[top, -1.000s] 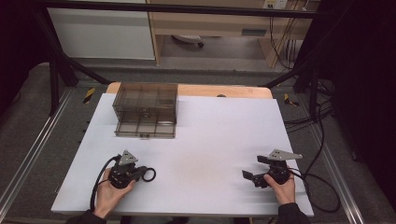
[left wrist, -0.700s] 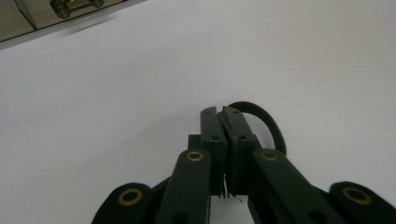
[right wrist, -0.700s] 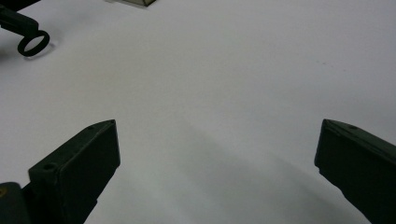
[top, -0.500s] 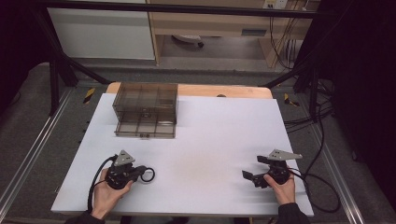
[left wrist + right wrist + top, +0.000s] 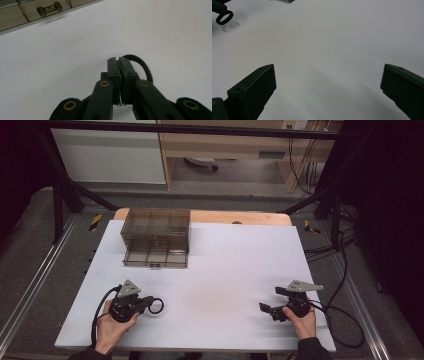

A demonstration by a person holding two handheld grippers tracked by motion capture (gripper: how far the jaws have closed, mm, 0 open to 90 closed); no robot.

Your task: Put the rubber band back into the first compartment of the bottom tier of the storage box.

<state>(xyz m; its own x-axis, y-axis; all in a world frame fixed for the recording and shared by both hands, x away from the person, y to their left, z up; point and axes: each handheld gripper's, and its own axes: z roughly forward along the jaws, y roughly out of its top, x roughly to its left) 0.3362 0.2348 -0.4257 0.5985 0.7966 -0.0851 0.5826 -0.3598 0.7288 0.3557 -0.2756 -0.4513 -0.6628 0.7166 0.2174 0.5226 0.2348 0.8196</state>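
Note:
A thin black ring [image 5: 156, 306] sticks out sideways from my left gripper [image 5: 149, 304], low over the white table near its front left. Seen along that gripper's jaws, my left gripper [image 5: 119, 60] has its jaws pressed together with the ring [image 5: 143, 66] looping out to their right. At the front right, my right gripper [image 5: 271, 300] rests low over the table and stands open. Its own view shows my right gripper [image 5: 327, 67] with jaws far apart over bare white surface, and the ring [image 5: 224, 17] far off at the top left.
A smoky clear drawer box [image 5: 156, 237] stands at the back left of the white table [image 5: 225, 265], its bottom drawer pulled out a little, with a small metal handle [image 5: 49, 8]. Cables trail off both grippers. Black frame posts flank the table.
My left gripper with the ring has shifted slightly to the left. The right gripper has kept still.

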